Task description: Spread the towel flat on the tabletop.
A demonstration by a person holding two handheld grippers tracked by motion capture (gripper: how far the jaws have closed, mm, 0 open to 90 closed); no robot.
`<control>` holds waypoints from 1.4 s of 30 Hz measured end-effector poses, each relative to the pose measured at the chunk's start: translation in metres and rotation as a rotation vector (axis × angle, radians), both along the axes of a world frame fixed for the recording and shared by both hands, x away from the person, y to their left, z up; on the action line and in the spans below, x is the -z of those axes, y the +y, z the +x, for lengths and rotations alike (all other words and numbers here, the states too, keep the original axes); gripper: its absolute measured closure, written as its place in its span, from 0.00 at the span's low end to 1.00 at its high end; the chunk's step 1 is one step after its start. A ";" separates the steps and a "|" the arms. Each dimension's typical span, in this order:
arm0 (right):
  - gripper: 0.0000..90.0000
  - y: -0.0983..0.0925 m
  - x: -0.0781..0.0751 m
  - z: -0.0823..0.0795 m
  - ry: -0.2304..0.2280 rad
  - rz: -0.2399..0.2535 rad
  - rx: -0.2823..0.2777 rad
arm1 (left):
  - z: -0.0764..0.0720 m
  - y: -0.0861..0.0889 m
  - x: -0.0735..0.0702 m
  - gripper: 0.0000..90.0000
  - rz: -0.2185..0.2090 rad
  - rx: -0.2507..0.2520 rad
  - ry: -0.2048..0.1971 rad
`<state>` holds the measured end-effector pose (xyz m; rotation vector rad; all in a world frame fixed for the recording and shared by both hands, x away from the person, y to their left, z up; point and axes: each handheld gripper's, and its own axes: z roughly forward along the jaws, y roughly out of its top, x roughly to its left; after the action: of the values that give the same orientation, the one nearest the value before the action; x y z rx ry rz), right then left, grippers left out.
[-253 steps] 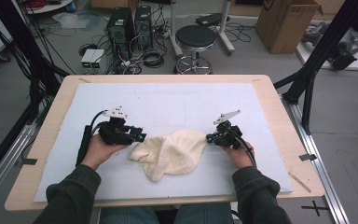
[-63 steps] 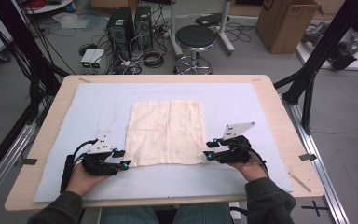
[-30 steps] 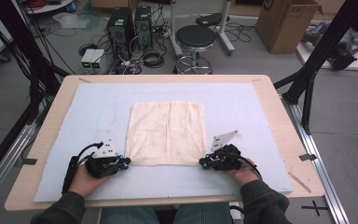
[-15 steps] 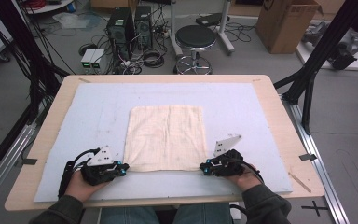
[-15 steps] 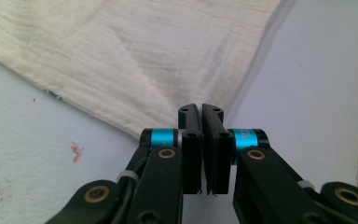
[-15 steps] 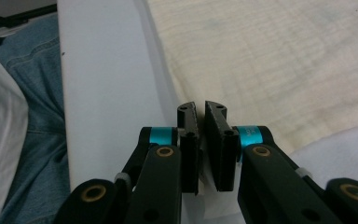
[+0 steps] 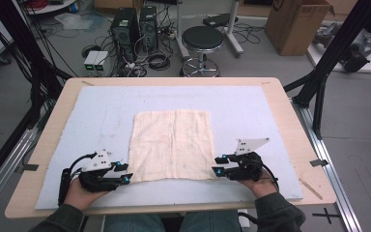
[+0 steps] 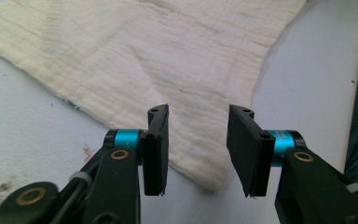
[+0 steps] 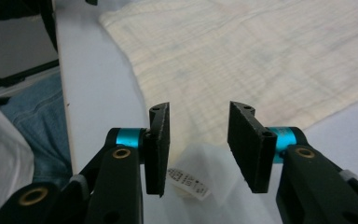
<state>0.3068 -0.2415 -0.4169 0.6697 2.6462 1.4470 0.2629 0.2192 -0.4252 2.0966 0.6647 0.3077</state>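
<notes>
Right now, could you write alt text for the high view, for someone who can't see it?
A cream cloth lies spread flat on a pale blue mat on a wooden table. At its near corners, a person's hands hold the left gripper and right gripper, jaws open.

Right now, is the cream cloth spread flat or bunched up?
Spread flat: the cream cloth lies as a smooth rectangle on the blue mat, with all four edges showing in the high view.

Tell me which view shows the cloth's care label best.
Right gripper view: the white care label lies at the cream cloth corner, print visible between the open jaws. The high view gives the whole cloth, the left gripper view its other near corner.
</notes>
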 end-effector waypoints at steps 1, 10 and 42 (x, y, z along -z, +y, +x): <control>0.64 -0.002 -0.001 0.002 0.000 0.010 0.015 | 0.001 0.001 0.000 0.63 -0.003 -0.006 0.001; 0.55 0.000 -0.001 0.008 0.002 0.018 0.059 | 0.008 -0.002 0.001 0.58 -0.016 -0.022 0.002; 0.31 0.015 -0.001 0.024 0.008 -0.010 0.113 | 0.022 -0.003 -0.006 0.48 -0.030 -0.082 0.008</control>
<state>0.3307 -0.2265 -0.4162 0.8114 2.5733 1.4039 0.2847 0.2164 -0.4196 2.0464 0.7573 0.3330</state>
